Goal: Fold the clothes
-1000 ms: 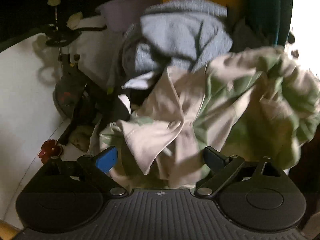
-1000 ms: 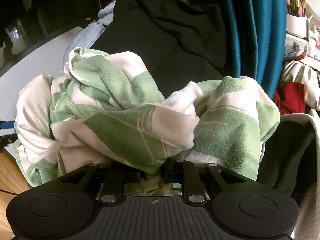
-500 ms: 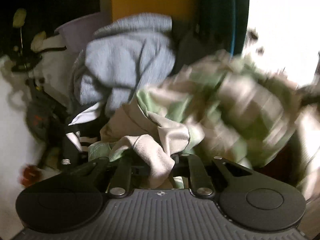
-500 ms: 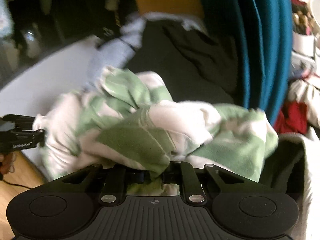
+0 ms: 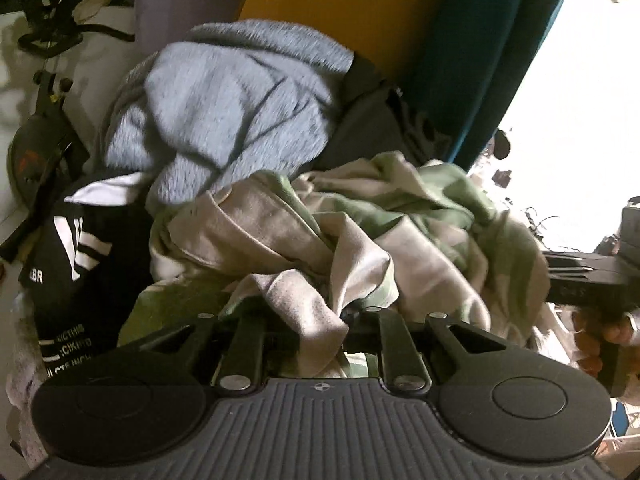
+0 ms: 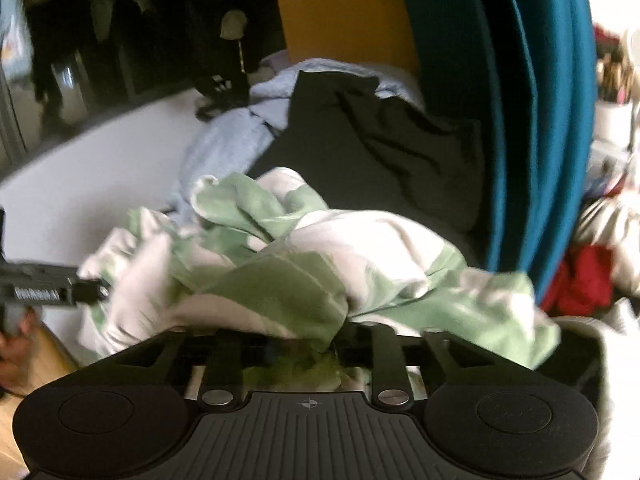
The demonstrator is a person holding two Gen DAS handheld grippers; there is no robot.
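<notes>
A crumpled green and white garment (image 5: 420, 232) lies on a pile of clothes between my two grippers. My left gripper (image 5: 316, 320) is shut on a pale fold of it, which bunches up over the jaws. In the right wrist view the same garment (image 6: 280, 288) drapes over my right gripper (image 6: 308, 340). Its jaws are opening, and cloth still lies loosely between them and hides the fingertips. The right gripper's black body (image 5: 592, 276) shows at the right edge of the left wrist view. The left gripper (image 6: 52, 292) shows at the left edge of the right wrist view.
A light blue fleece (image 5: 224, 112) and a dark garment (image 6: 380, 152) lie behind the green one. A black top with white stripes (image 5: 68, 256) sits at the left. A teal curtain (image 6: 520, 120), a yellow panel (image 5: 340, 8) and red cloth (image 6: 584, 280) stand behind and to the right.
My left gripper went from wide open to shut on a fold of the garment and swung right. The right gripper's jaws have parted from their grip and it has risen.
</notes>
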